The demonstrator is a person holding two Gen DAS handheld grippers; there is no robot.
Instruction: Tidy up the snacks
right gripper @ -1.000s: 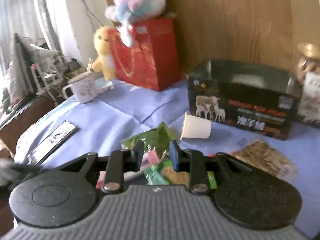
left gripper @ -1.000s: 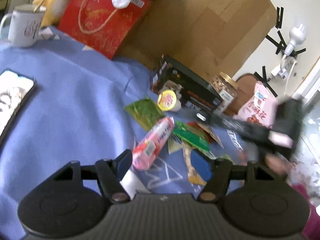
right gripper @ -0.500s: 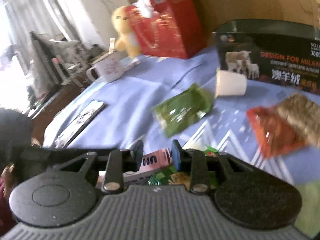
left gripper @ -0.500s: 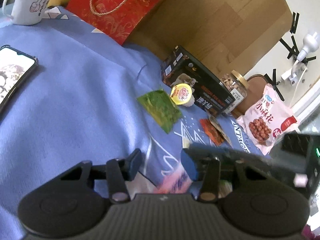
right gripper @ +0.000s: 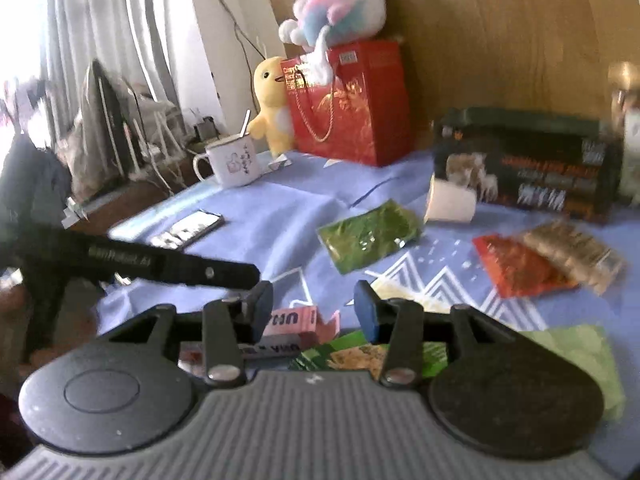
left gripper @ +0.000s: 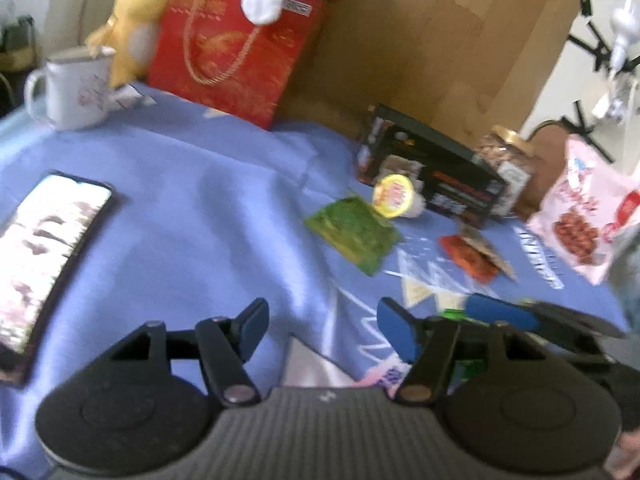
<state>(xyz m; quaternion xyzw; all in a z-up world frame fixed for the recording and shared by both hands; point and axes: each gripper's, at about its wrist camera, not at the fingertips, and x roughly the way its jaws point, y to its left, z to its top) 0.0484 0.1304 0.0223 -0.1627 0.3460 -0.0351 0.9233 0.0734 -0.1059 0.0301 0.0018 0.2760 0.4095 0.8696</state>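
Note:
My left gripper (left gripper: pixel 320 324) is open and empty above the blue cloth (left gripper: pixel 192 216). My right gripper (right gripper: pixel 314 306) is open and empty, just above a pink pack (right gripper: pixel 294 322) and a green pack (right gripper: pixel 352 356) at the near edge. Farther off lie a green packet (left gripper: pixel 354 232) (right gripper: pixel 370 236), a tipped cup with a yellow lid (left gripper: pixel 394 200) (right gripper: pixel 450 202), a red packet (left gripper: pixel 470 258) (right gripper: pixel 518 264) with a brown packet (right gripper: pixel 572 250) on it, and a black open box (left gripper: pixel 432 172) (right gripper: pixel 532 166). The right gripper's finger (left gripper: pixel 504 312) shows in the left view.
A phone (left gripper: pixel 44 248) lies at the left. A mug (left gripper: pixel 74 90), a yellow plush (left gripper: pixel 136 20) and a red gift bag (left gripper: pixel 236 44) stand at the back. A nut jar (left gripper: pixel 508 160) and a pink peanut bag (left gripper: pixel 584 216) are at the right.
Both grippers have opened wider and pulled back. The pink pack that was at the left gripper one second ago now lies below the right gripper's fingers.

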